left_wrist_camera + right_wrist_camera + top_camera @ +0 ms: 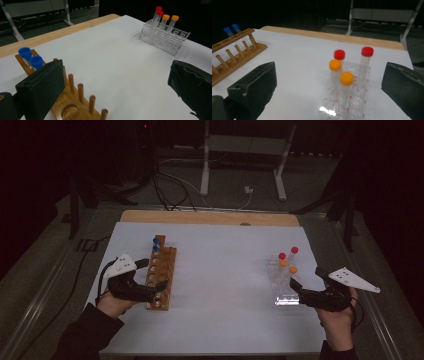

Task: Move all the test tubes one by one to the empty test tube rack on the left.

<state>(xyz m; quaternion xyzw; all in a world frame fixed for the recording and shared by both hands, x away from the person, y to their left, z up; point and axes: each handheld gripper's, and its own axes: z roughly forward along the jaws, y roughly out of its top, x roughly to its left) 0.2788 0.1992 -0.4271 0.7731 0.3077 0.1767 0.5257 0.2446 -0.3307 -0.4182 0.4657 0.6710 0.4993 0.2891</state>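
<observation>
Progress: two blue-capped tubes stood in the far end of the wooden rack — by my reading, the part already done.
Remaining: four tubes waited in the clear rack at the right side of the white table — two red-capped tubes behind, two orange-capped tubes in front; most of the wooden rack's holes were unfilled.
Left gripper: jaws spread wide with nothing between them, held over the near end of the wooden rack.
Right gripper: jaws spread and empty, just at the near end of the clear rack, the orange caps closest in the right gripper view.
Surroundings: a wooden board edge ran along the far side of the table; cables and a white metal stand sat on the dark floor beyond.
Obstacles: the table between the racks was bare; the wooden rack's pegs stood close beside its holes, and the four tubes crowded each other, which could likely hamper a clean grip.
</observation>
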